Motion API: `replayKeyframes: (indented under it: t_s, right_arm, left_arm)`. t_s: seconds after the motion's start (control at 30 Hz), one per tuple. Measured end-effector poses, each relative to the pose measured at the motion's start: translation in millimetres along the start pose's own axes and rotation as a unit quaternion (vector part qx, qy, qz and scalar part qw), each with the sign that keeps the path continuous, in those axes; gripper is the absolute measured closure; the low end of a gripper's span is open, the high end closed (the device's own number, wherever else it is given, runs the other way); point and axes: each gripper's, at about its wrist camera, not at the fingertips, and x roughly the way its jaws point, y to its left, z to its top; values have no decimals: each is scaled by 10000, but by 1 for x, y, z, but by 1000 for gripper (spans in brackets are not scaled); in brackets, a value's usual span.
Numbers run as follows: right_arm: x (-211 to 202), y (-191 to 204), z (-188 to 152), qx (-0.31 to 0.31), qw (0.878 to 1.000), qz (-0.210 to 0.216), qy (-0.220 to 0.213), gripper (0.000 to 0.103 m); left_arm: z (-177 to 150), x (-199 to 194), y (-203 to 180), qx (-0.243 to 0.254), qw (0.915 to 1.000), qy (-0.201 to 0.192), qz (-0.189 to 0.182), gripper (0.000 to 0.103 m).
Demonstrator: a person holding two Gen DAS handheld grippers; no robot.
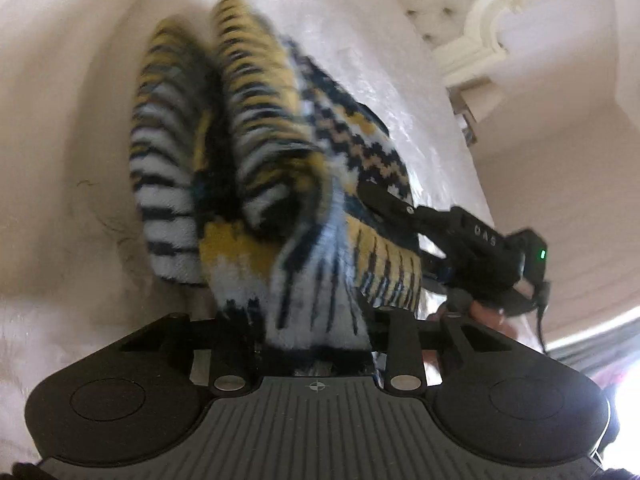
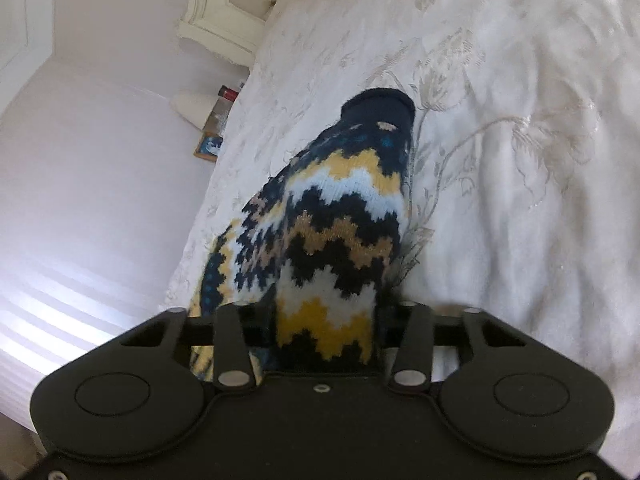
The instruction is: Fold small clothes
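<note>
A knitted sock (image 1: 256,152) with navy, yellow, pale blue and tan zigzag stripes hangs over a white floral bedspread (image 1: 380,80). My left gripper (image 1: 316,344) is shut on its striped cuff end; the fingertips are hidden by the fabric. In the left wrist view my right gripper (image 1: 384,196) comes in from the right and grips the sock's other side. In the right wrist view the sock (image 2: 336,216) runs away from the camera with its navy toe at the far end, and my right gripper (image 2: 328,344) is shut on the near end, fingertips hidden in the knit.
The white bedspread (image 2: 500,140) fills the right of the right wrist view. A cream tufted headboard (image 2: 216,12) stands at the back. Small items lie on a bedside surface (image 2: 208,136) beside the bed. A pale wall (image 2: 80,160) is at the left.
</note>
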Motion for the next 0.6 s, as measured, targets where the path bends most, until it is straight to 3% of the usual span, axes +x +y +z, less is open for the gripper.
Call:
replayKeyframes:
  t_s: [0.13,0.33,0.6]
  right_arm:
    - [-17,19,-7,-117,9997,-138,140,55]
    - [-72,36,-51,-76,9973,-477,550,55]
    - [-139,43,-139,-101,9920,-838,940,52]
  left_arm:
    - [-25,-9,-22,27,9995,229,-228,72]
    - [-97,-22,-50,114,9974,591,-407,72]
    - [-207,-38,-59,170,9955,928,-19,68]
